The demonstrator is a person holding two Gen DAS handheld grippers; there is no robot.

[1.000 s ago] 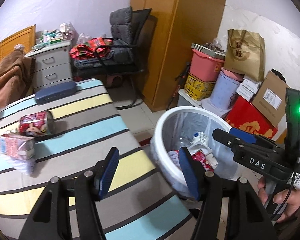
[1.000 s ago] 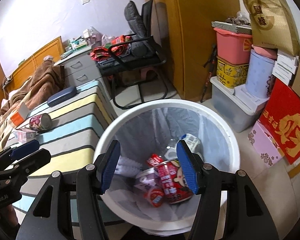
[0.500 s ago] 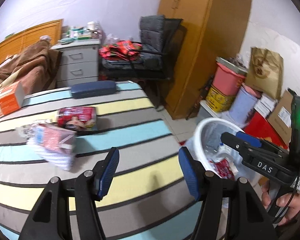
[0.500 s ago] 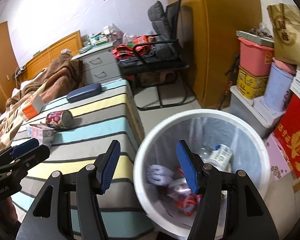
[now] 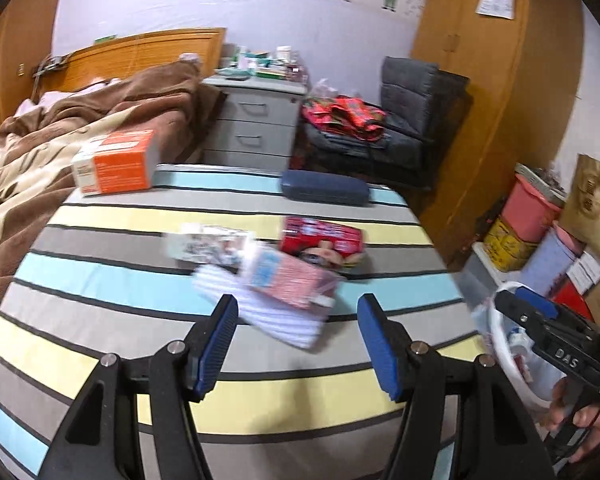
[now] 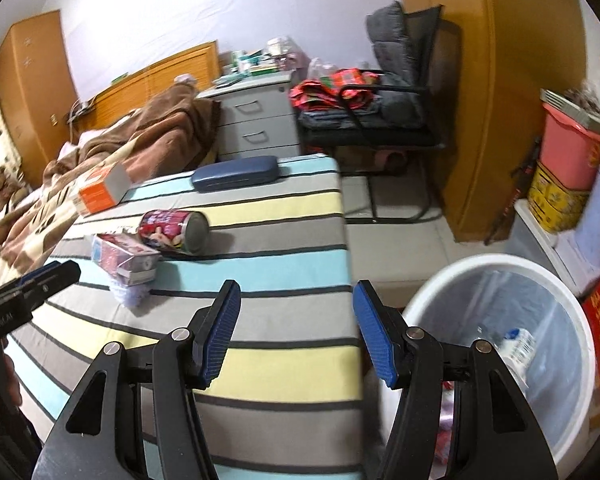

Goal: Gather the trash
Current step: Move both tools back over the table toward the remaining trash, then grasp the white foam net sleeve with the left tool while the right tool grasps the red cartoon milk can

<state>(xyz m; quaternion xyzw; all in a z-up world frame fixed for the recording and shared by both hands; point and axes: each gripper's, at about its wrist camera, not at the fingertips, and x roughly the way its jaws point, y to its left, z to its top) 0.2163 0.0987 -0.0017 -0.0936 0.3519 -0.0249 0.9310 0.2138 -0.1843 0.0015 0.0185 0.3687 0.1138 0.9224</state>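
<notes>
On the striped bed cover (image 5: pixel 112 288) lie a red can (image 5: pixel 320 236) (image 6: pixel 172 230) on its side, a pink carton (image 5: pixel 290 278) (image 6: pixel 120 258) on a white wrapper (image 5: pixel 268 316), and a small printed packet (image 5: pixel 208 246). My left gripper (image 5: pixel 298 340) is open and empty, hovering just short of the carton and wrapper. My right gripper (image 6: pixel 296 332) is open and empty over the bed's edge, between the bed and the white trash bin (image 6: pixel 572 300) (image 5: pixel 500 336), which holds wrappers and a bottle (image 6: pixel 516 344). The right gripper shows at the right of the left wrist view, held by a hand (image 5: pixel 580 420).
An orange box (image 5: pixel 116 166) and a dark blue case (image 5: pixel 324 192) lie at the far end of the bed. A brown blanket (image 5: pixel 60 128) covers the left. Grey drawers (image 5: pixel 256 124), a loaded chair (image 5: pixel 380 128), a wardrobe (image 5: pixel 480 100) and stacked boxes (image 5: pixel 532 216) stand beyond.
Both views have swung left from the bin to the bed. The left gripper now faces the carton and can; the bin has slid to the right edge. Neither gripper's opening has changed.
</notes>
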